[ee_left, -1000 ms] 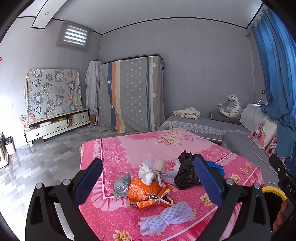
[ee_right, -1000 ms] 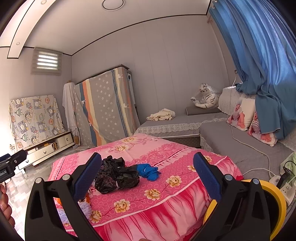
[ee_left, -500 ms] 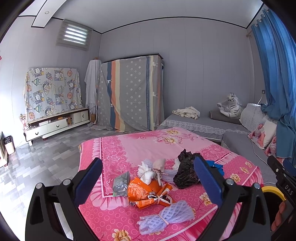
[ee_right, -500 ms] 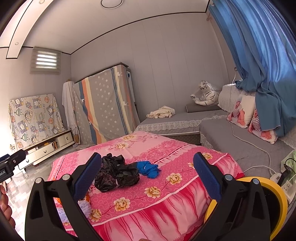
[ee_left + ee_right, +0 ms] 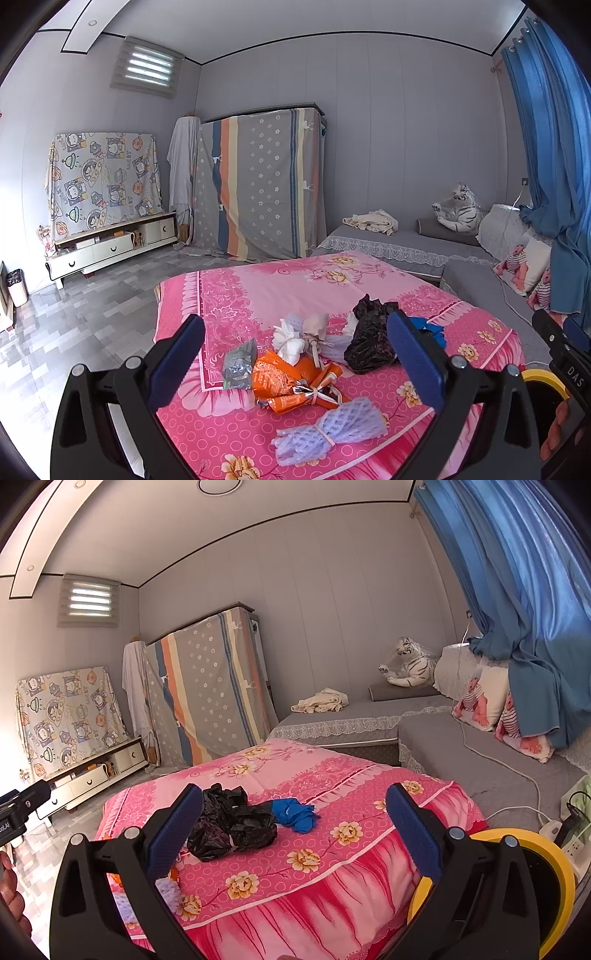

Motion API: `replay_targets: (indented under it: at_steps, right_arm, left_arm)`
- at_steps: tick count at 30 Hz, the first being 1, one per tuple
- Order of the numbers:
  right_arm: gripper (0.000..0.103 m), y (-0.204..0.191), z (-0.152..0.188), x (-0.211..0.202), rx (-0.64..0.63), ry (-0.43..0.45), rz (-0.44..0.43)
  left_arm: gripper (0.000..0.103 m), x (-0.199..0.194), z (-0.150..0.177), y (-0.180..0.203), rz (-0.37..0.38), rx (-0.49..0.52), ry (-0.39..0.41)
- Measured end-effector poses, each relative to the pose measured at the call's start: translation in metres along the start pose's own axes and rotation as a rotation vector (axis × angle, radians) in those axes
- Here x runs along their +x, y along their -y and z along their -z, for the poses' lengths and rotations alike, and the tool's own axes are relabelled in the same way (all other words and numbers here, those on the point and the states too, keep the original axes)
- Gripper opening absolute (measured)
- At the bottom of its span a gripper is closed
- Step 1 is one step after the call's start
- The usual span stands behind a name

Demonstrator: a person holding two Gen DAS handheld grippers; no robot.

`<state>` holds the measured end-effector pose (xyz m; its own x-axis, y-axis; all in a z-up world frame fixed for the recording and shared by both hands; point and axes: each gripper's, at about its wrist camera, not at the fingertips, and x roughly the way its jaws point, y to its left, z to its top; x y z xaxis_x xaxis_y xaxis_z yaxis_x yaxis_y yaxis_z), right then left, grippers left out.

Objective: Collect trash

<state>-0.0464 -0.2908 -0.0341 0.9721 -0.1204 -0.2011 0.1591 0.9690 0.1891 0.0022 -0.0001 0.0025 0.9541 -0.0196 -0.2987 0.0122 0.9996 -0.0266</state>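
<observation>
We hold the left gripper (image 5: 295, 363) with its blue-padded jaws spread wide and nothing between them, and the right gripper (image 5: 293, 834) is the same: wide apart, empty. We judge that both are kept wide because the first pick has not yet been made and the trash is soft, bulky stuff that needs a broad mouth.

Framed between the left fingers lies the trash, heaped near the front edge of the pink floral bedspread (image 5: 258, 291): a crumpled orange foil snack wrapper (image 5: 284, 380), a grey crinkled foil packet (image 5: 238, 363) touching its left side, a white tied tissue bundle (image 5: 290, 338) behind it, and a lavender foam fruit net (image 5: 332, 421) nearest us. A crumpled black plastic bag (image 5: 231, 829) sits further right, with a bright blue crumpled glove or cloth (image 5: 295, 812) just beside it; these two fall within the right gripper's span.

Low at the right stands a yellow-rimmed round bin (image 5: 554, 853), beside the bed, probably placed there so that each piece travels only a short way.
</observation>
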Motion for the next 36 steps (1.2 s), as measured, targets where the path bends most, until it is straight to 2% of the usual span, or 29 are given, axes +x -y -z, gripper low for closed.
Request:
replay_targets:
  at_steps: [36]
  right_arm:
    - [0.095, 0.0013, -0.001, 0.0017, 0.006, -0.005, 0.001]
  left_arm:
    - [0.096, 0.001, 0.0051, 0.0022, 0.011, 0.003, -0.006]
